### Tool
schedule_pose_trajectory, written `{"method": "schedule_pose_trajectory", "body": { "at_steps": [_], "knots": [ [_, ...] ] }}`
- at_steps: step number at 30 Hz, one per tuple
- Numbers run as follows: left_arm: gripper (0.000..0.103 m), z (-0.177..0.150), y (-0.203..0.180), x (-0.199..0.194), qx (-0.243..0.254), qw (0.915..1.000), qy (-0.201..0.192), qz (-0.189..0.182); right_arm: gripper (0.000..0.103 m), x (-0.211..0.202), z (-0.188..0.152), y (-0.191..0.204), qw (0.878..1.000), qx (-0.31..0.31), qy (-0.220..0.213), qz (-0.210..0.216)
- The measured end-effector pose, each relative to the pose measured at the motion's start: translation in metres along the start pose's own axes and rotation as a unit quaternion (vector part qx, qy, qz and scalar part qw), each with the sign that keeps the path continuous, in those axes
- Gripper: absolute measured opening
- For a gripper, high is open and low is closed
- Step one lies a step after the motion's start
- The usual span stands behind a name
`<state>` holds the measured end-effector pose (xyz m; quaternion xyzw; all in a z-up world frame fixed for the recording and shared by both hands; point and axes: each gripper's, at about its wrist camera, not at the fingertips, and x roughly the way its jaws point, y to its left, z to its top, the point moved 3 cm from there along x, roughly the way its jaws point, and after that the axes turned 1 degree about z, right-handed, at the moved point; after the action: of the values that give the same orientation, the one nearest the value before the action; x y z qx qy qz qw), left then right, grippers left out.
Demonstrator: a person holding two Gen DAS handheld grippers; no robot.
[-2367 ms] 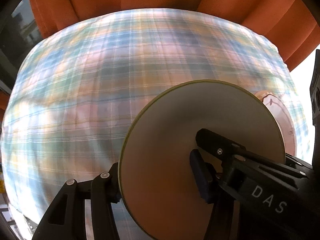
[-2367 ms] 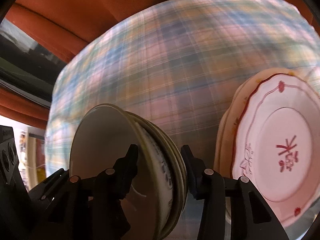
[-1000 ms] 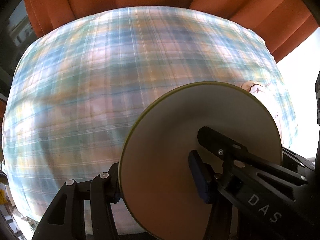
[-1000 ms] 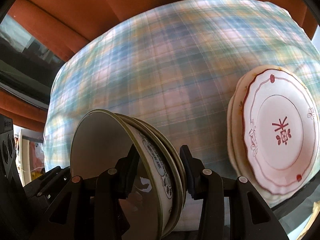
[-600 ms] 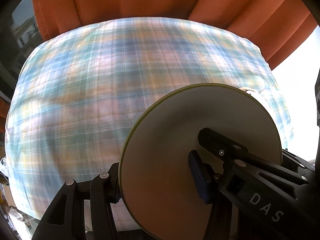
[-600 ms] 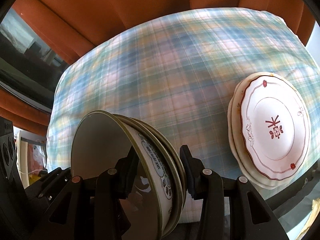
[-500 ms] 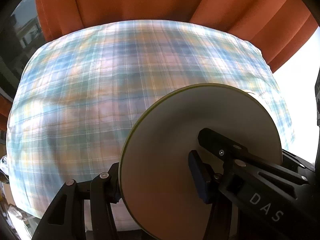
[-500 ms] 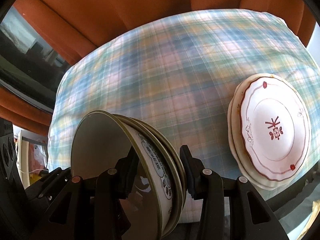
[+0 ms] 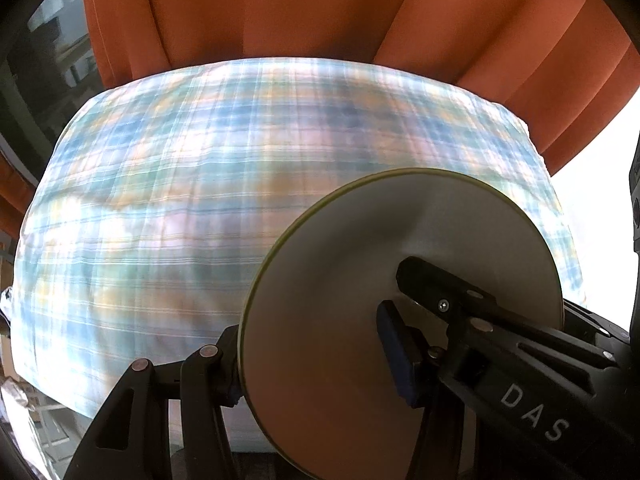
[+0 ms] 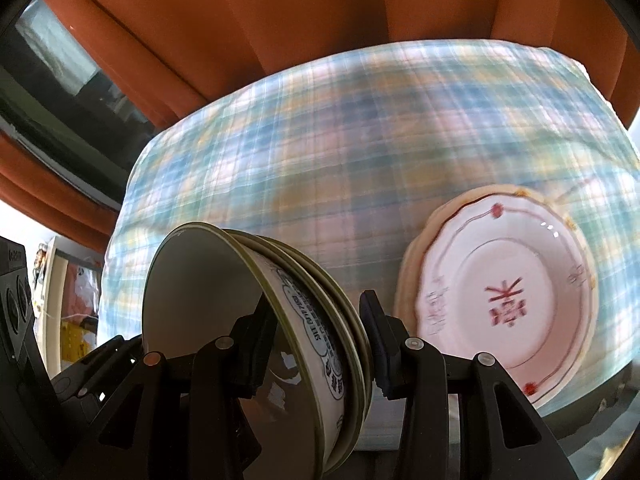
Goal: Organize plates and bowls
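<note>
Across the middle of both views spreads the bench (image 9: pixel 168 208), covered by a plaid cloth (image 10: pixel 340 160) in blue, green and pale orange, with an orange curtain (image 9: pixel 280 12) filling the upper part of the frame behind it

At the lower right of the right wrist view a stack of plates (image 10: pixel 508 300) lies flat on the cloth, white with a red rim line and a red motif in the middle, close to the near edge of the bench

At the lower left of that view a nest of bowls (image 10: pixel 256 320), olive-rimmed and with printed writing on the outer wall, is held tilted on edge above the cloth, well apart from the plates. The right hand-held gripper (image 10: pixel 316 344) pinches the bowls' walls, one finger inside the innermost bowl and the other against the outermost

At the lower right of the left wrist view the left hand-held gripper (image 9: pixel 316 352) pinches the same bowls from the other side; the pale inside of the bowl faces the camera, one blue-padded finger (image 9: pixel 396 356) lying inside, the other behind the rim
</note>
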<state>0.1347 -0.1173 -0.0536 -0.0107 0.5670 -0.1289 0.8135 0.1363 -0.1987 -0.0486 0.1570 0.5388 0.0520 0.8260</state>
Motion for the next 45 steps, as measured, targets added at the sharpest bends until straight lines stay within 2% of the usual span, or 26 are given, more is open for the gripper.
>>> {"method": "schedule_pose_trajectory", "body": {
  "at_steps": [9, 23, 35, 45],
  "knots": [
    [0.056, 0.001, -0.042, 0.002, -0.012, 0.9998, -0.014, 0.008, 0.045, -0.020, 0.009, -0.038, 1.000, -0.015, -0.005, 0.009],
    [0.055, 0.003, -0.109, 0.010, -0.014, 0.9992, -0.037, 0.000, 0.045, -0.049, 0.017, -0.103, 0.999, -0.028, -0.024, 0.004],
    [0.054, -0.007, -0.143, 0.033, -0.023, 0.9996, -0.017, -0.008, 0.045, -0.049, 0.011, -0.150, 1.000, -0.025, -0.008, -0.003],
    [0.054, -0.012, -0.149, 0.051, -0.028, 0.9996, 0.008, 0.004, 0.045, -0.030, 0.005, -0.169, 1.000, -0.008, 0.026, 0.010]
  ]
}}
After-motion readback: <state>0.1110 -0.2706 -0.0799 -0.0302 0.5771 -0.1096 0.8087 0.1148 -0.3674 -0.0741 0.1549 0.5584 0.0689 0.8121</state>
